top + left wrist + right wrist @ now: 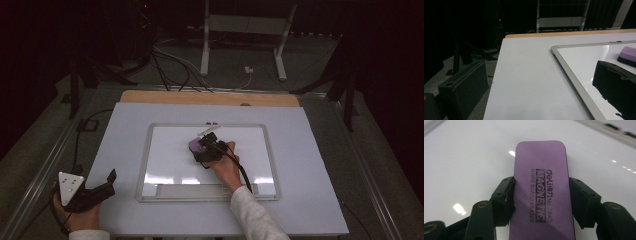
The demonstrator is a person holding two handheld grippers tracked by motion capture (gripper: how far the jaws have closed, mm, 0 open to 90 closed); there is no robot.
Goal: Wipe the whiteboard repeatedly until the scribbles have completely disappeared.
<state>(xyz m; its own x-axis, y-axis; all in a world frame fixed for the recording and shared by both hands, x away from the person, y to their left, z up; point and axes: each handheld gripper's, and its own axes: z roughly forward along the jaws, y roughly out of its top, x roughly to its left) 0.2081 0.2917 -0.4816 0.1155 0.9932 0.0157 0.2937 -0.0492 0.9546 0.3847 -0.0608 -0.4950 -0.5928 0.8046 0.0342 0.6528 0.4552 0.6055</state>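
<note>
High view, left to right: my left gripper (pixel 102 186) rests at bench (pixel 320 200) front-left corner, off board, nothing between jaws; how wide, I cannot tell. Flat white whiteboard with grey metal frame (pixel 144 165) lies mid-bench; its surface looks clean, no marks visible, so I judge wiping mostly done or near end. My right gripper (pixel 204 148) holds purple rectangular magnetic whiteboard eraser (pixel 541 185) across its sides, pressed flat on board's upper middle. Containers: none visible. Left: lift, set eraser down.
</note>
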